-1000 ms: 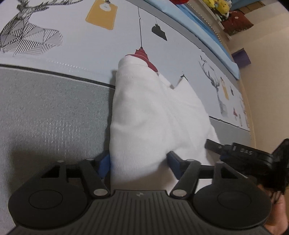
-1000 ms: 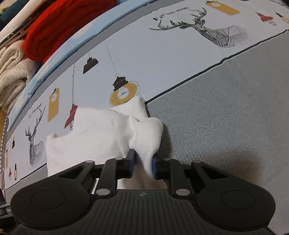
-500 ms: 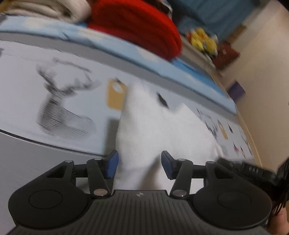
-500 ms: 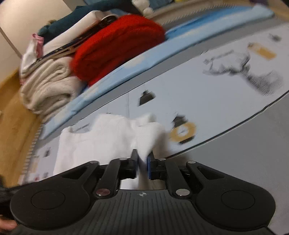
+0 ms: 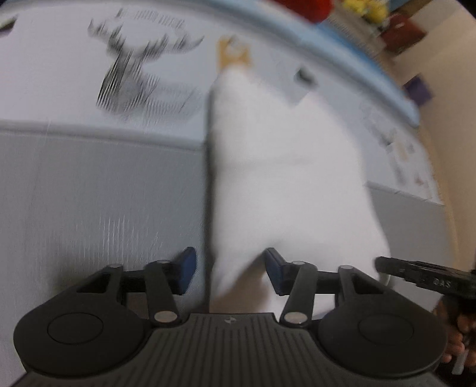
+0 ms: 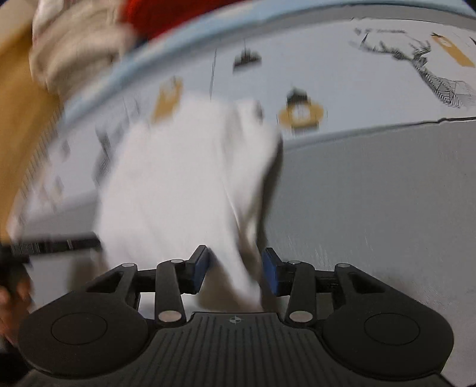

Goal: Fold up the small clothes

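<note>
A small white garment lies on the bed sheet, part on the printed band, part on the grey band. My left gripper has its jaws closing around the garment's near corner; the left blue pad stands clear of the cloth. In the right wrist view the same garment runs down between the jaws of my right gripper. Those jaws are opening, with a dark gap beside the right pad. Both views are blurred by motion. The right gripper's tip shows at the right edge of the left wrist view.
The sheet has a pale band with deer and lamp prints and a grey band. Behind it lie a red knit and a beige folded pile. A wooden floor borders the left. A hand holds the other gripper.
Both grippers have swung across the sheet with the garment. The left jaws have narrowed around the cloth; the right jaws, pinched tight on it before, now stand wider apart.
</note>
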Demonstrator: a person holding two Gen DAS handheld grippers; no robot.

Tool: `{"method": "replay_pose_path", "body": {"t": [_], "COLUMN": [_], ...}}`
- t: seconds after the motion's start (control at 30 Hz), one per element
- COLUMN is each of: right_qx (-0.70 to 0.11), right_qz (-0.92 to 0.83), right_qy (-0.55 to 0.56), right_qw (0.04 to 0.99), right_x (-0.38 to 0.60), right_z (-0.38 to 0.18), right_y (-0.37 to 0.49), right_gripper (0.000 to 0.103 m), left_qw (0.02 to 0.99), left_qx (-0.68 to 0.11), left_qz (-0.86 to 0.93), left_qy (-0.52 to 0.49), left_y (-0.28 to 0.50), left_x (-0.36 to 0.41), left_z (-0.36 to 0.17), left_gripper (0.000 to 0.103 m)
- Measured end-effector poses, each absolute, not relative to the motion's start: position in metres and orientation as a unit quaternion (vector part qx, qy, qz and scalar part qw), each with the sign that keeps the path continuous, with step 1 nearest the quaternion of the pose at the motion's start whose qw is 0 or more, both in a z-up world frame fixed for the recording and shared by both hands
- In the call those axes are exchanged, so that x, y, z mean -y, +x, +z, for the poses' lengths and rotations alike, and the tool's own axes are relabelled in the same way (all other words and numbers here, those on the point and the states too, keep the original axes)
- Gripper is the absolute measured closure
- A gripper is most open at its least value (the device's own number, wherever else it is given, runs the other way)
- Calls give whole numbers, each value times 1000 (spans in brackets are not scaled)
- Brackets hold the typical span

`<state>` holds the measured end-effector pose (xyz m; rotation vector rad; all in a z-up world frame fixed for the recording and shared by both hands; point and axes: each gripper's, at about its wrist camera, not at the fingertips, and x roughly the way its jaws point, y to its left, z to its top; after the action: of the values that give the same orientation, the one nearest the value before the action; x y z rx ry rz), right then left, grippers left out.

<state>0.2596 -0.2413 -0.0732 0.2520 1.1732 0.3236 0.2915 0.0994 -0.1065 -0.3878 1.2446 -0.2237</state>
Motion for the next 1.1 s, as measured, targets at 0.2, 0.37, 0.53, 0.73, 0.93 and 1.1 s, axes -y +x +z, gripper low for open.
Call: {"method": "replay_pose_path", "body": {"t": [0.2,0.37,0.53,0.73,0.93,1.1], "right_qx": [-545,-550,-553,-557,-563,-596], "right_qz": [150,135,134,132,130,93], "right_qy": [122,90,84,67,56,-4], "right_qw": [816,820,818,817,814,798], "right_x": [247,247,245,242,243,243], "right_z": [-70,-73,-75,-76,-77,-89], "right_y": [256,254,253,252,251,248], "right_gripper": [98,99,98,98,98,98], "left_qw": [786,789,794,792,803,793], "left_qx": [-579,-586,-584,-587,-567,-591], "left_qz": [-126,-127,-126,-124,-143,-132], "left_qy": [-176,-138,-117,-115,-117,-63], "left_y": [282,276,271,278,277,272], "left_x": [-92,-86,-82,-80,-78,-73], "left_z": [-111,-113,-110,-108,-96,-107], "left_gripper": [87,84,84,80,79,73]}}
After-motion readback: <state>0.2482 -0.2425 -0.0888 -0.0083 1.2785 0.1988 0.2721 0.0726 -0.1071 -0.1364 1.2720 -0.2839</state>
